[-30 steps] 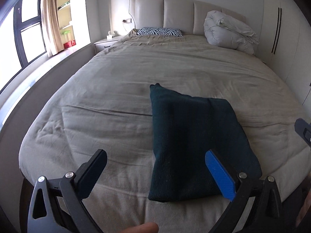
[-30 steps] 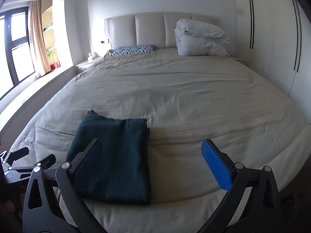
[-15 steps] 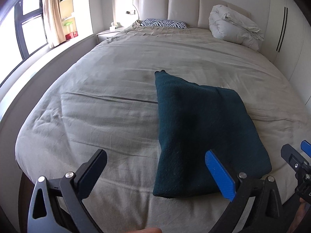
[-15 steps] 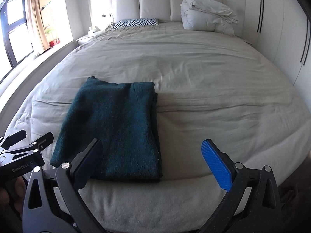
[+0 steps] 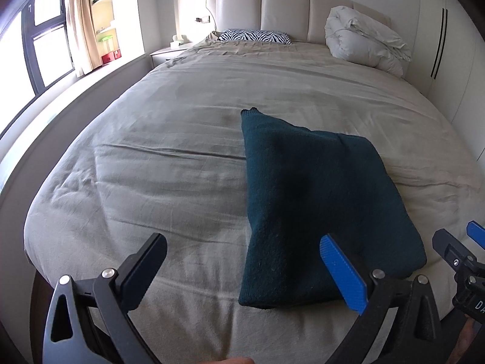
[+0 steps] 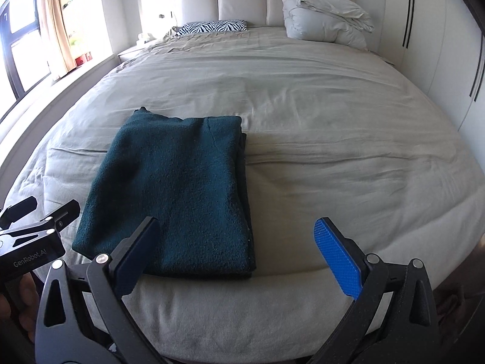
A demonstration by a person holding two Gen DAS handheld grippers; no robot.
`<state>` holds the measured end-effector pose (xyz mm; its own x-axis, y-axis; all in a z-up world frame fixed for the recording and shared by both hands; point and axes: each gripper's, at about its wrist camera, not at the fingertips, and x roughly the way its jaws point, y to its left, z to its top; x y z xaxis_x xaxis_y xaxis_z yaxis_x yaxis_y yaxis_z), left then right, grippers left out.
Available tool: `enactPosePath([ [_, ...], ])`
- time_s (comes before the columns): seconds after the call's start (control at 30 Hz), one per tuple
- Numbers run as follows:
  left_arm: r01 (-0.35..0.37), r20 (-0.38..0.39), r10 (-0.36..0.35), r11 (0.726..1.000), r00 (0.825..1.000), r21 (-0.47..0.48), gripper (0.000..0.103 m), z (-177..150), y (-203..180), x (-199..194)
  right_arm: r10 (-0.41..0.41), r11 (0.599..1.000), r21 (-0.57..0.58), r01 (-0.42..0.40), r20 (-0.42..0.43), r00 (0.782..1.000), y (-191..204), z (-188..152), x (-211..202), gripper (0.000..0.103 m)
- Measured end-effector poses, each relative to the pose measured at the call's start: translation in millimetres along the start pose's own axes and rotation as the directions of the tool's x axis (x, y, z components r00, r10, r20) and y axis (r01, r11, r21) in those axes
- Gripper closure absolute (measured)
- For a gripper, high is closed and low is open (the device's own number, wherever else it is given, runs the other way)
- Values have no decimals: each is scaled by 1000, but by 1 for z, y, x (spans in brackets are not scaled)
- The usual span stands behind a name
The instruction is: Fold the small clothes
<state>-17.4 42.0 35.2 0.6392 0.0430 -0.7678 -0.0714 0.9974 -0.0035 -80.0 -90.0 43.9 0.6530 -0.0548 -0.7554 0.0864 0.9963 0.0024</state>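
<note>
Bed (image 5: 182, 139): 1 folded garment (image 6: 178, 188), 2 pillows.

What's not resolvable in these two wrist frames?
- dark green garment: its type and the layers under the fold are hidden by its own top layer, in both views.
- Its near edge: left wrist view, partly covered by the blue finger pad.
- right gripper: cut off by the left wrist view's right edge.
- nightstand items: too small.

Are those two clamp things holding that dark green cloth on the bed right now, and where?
No, nothing is held. The left gripper and right gripper are both open and empty; the folded dark green garment lies free on the bed.
</note>
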Motion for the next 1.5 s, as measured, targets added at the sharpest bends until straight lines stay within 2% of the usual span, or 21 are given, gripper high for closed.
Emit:
enactPosePath([
  [0.57,-6,0,6,1000,1000,2,0,-1,0,0,-50,999,5,50,-21,999,-2,0,8,0],
  [1.5,-11,-3,11,1000,1000,4,0,-1,1,1,-48,999,18,49,-40,998,-3,-2,14,0],
])
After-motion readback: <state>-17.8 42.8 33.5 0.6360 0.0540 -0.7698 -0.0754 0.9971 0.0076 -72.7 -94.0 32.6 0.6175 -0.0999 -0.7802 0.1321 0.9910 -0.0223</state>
